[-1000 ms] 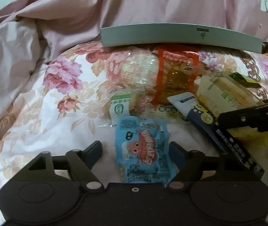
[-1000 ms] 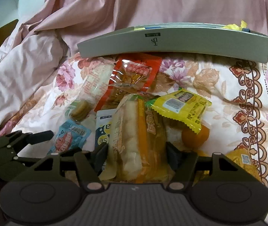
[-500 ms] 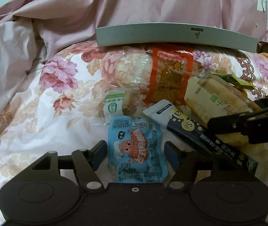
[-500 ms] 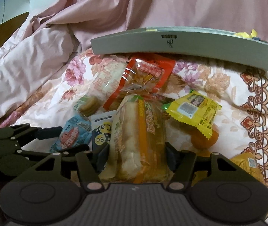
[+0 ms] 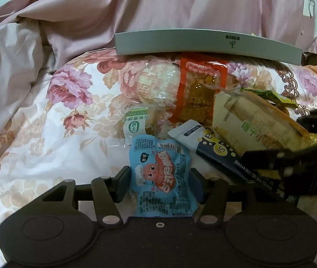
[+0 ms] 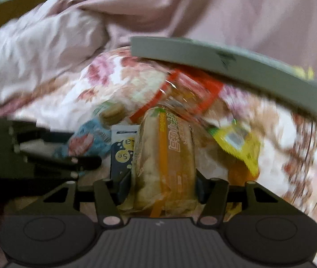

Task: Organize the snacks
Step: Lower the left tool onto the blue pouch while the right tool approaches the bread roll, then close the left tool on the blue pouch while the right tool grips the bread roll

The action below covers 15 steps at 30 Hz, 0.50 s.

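Note:
Snack packets lie heaped on a flowered bedspread (image 5: 53, 134). A blue packet with a red octopus (image 5: 160, 174) sits between the fingers of my left gripper (image 5: 160, 184), and both pads press its sides. My right gripper (image 6: 161, 189) is shut on a long bread packet with an orange stripe (image 6: 165, 160). In the left wrist view that bread packet (image 5: 254, 122) tilts up, with the right gripper (image 5: 274, 137) coming in from the right. The blurred right wrist view shows the left gripper (image 6: 84, 147) at the left, around the blue packet (image 6: 87, 138).
A grey box (image 5: 203, 42) stands behind the heap, against pink bedding (image 5: 180, 4). Also in the heap are a red-orange packet (image 5: 200, 89), a clear cracker bag (image 5: 158, 84), a green-label biscuit packet (image 5: 136, 125), a navy packet (image 5: 214, 149) and a yellow packet (image 6: 241, 143).
My left gripper's fingers have closed in onto the blue packet. The right gripper has swung and tilted with the bread packet, blurring its view.

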Tool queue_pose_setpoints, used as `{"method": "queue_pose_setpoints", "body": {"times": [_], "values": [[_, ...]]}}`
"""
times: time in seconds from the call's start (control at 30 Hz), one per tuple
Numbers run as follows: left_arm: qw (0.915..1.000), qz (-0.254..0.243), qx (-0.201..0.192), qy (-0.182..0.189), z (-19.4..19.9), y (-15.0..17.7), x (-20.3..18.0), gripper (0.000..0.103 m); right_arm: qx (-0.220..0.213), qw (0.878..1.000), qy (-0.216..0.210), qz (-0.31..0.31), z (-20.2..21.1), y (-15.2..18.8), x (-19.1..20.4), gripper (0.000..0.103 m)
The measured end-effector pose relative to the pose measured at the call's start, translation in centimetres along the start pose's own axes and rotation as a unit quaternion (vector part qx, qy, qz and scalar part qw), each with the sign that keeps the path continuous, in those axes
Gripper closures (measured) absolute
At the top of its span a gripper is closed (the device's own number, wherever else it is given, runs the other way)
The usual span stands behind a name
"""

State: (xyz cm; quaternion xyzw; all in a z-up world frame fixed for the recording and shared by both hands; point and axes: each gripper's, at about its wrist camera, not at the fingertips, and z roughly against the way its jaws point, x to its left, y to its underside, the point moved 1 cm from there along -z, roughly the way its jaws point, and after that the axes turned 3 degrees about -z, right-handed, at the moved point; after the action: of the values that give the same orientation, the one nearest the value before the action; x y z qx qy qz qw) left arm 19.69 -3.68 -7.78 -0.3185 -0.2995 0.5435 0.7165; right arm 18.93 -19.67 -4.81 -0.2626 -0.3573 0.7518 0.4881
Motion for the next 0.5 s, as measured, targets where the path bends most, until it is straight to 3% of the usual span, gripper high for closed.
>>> {"method": "queue_pose_setpoints", "body": {"times": [0.2, 0.5], "values": [[1.0000, 0.004, -0.004, -0.005, 0.4, 0.2, -0.1, 0.048, -0.057, 0.987, 0.053, 0.141, 1.2, 0.9, 3.6, 0.052], [0.9997, 0.017, -0.011, -0.014, 1.1, 0.3, -0.1, 0.049, -0.088, 0.974, 0.087, 0.187, 1.4, 1.5, 4.4, 0.053]]}}
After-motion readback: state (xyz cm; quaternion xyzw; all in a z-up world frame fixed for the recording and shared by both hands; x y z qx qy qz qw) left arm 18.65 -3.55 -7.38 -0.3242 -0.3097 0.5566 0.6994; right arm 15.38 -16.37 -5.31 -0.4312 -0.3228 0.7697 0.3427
